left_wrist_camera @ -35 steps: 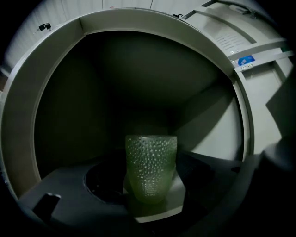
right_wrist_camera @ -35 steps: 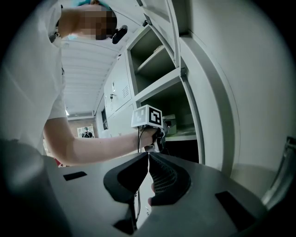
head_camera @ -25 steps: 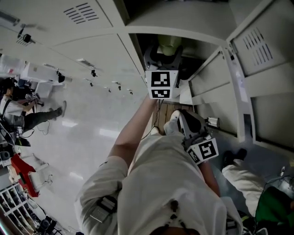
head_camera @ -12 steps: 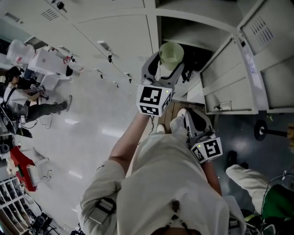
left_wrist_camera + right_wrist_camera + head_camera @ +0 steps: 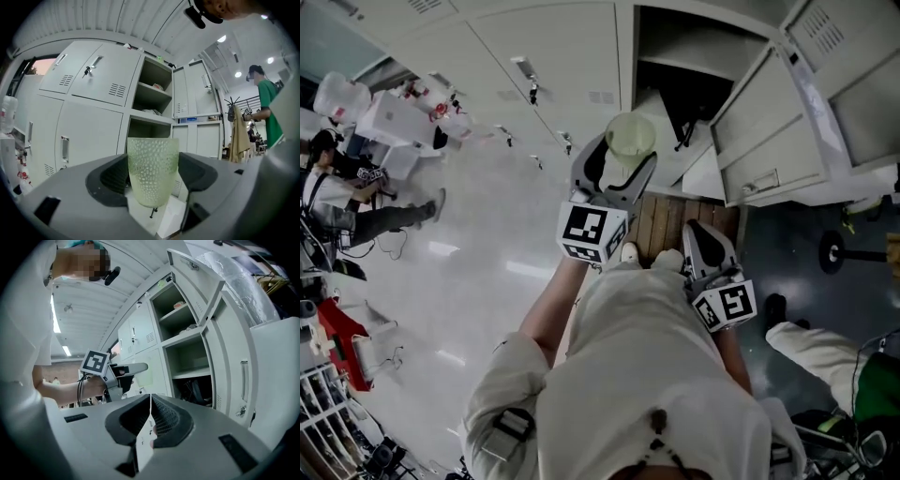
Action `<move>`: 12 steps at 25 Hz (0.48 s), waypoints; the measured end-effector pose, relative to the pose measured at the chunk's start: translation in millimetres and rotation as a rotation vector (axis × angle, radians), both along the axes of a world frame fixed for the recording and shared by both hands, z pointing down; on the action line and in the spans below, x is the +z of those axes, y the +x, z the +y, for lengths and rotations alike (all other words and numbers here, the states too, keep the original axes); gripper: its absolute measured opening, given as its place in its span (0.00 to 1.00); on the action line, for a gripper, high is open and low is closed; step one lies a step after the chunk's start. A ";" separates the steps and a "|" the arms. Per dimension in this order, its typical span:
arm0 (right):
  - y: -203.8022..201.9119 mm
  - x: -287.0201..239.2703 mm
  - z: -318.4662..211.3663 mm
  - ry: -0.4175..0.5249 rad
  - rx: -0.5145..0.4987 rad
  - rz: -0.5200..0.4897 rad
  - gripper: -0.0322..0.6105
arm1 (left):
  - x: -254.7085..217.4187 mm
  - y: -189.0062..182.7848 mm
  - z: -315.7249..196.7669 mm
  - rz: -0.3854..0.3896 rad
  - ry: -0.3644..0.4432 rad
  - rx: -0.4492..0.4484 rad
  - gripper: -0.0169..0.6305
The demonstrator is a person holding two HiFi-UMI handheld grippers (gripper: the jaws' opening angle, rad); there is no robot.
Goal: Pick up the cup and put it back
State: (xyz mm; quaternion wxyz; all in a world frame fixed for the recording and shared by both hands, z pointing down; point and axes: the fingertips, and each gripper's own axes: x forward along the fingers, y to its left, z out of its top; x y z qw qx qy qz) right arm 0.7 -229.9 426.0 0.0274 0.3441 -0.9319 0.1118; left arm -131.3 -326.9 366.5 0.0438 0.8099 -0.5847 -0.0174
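Grey metal lockers [image 5: 562, 56] line the room above a glossy pale floor [image 5: 478, 253]. One locker has its door [image 5: 769, 131] swung wide, with dark shelves [image 5: 689, 84] showing inside.

The cup [image 5: 153, 171] is pale green, translucent and dimpled all over. It sits between the two dark pads [image 5: 110, 176] of the left gripper [image 5: 622, 155], which press on its sides, so it is gripped and held in the air. In the left gripper view it stands upright, rim at the top. It hangs out in front of the open locker, clear of the shelves and touching nothing but the pads.

The right gripper [image 5: 150, 423] is held lower and closer to the person's body. Its jaws are pressed together with nothing between them. Below both grippers, a patch of wooden boards [image 5: 666, 220] lies at the foot of the open locker. Well off to the left, another person [image 5: 356, 220] stands on the floor. In the left gripper view, someone in a green shirt [image 5: 268, 110] stands beside a hanging coat [image 5: 240, 136].
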 end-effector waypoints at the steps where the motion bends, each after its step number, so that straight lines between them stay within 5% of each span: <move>1: 1.9 -1.1 1.0 0.009 -0.001 0.002 0.09 | 0.5 -0.2 8.8 -0.001 0.001 -0.008 0.54; 12: 56.7 -18.7 43.5 0.034 0.034 -0.024 0.09 | 0.3 34.1 104.2 0.034 -0.029 -0.037 0.54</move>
